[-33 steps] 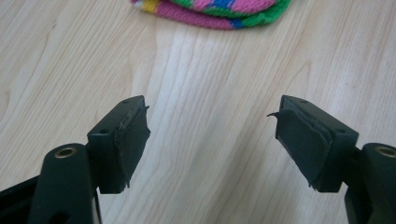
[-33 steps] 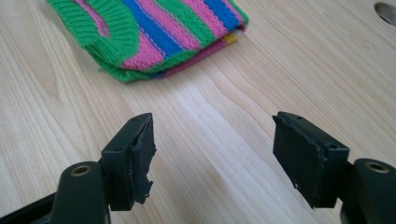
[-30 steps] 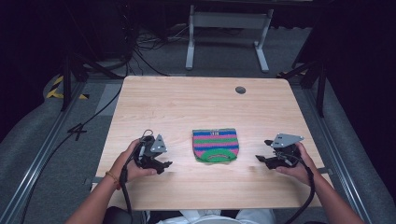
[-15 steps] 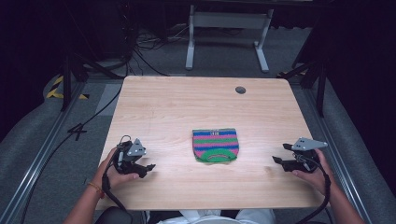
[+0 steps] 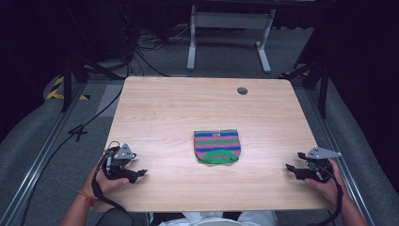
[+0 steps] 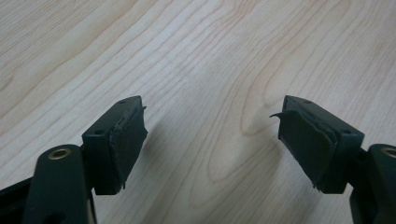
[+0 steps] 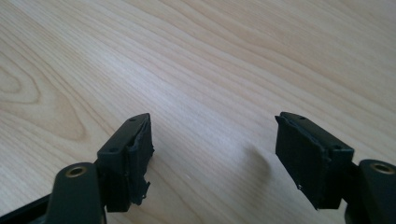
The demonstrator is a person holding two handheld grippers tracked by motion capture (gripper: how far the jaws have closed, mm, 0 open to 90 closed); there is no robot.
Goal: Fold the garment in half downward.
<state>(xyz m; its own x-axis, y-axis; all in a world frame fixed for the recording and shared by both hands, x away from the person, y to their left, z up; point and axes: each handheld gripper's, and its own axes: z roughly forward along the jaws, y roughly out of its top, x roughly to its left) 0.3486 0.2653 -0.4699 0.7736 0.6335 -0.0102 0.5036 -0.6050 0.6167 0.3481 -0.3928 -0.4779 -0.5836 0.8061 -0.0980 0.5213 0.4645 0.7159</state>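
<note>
A small knitted piece [image 5: 217,146] with blue, pink and green stripes lies flat in the middle of the wooden table [image 5: 179,108]. My left gripper [image 5: 139,173] rests low near the table's front left edge, well left of the knitted piece, jaws pointing right. In the left gripper view its jaws [image 6: 211,109] stand wide over bare wood; they have just been opening a little, with nothing between them. My right gripper [image 5: 289,168] sits near the front right edge, jaws pointing left. Its jaws [image 7: 213,119] have likewise just been opening over bare wood.
A small dark round grommet [image 5: 242,90] sits near the table's far right. Cables [image 5: 141,52] and a white metal stand [image 5: 228,21] are on the grey floor beyond the far edge. Metal rails [image 5: 42,155] run along both sides.
Both hands have moved outward and back toward the near edge, away from the knitted piece: the left one further left, the right one further right. The knitted piece has not moved.
</note>
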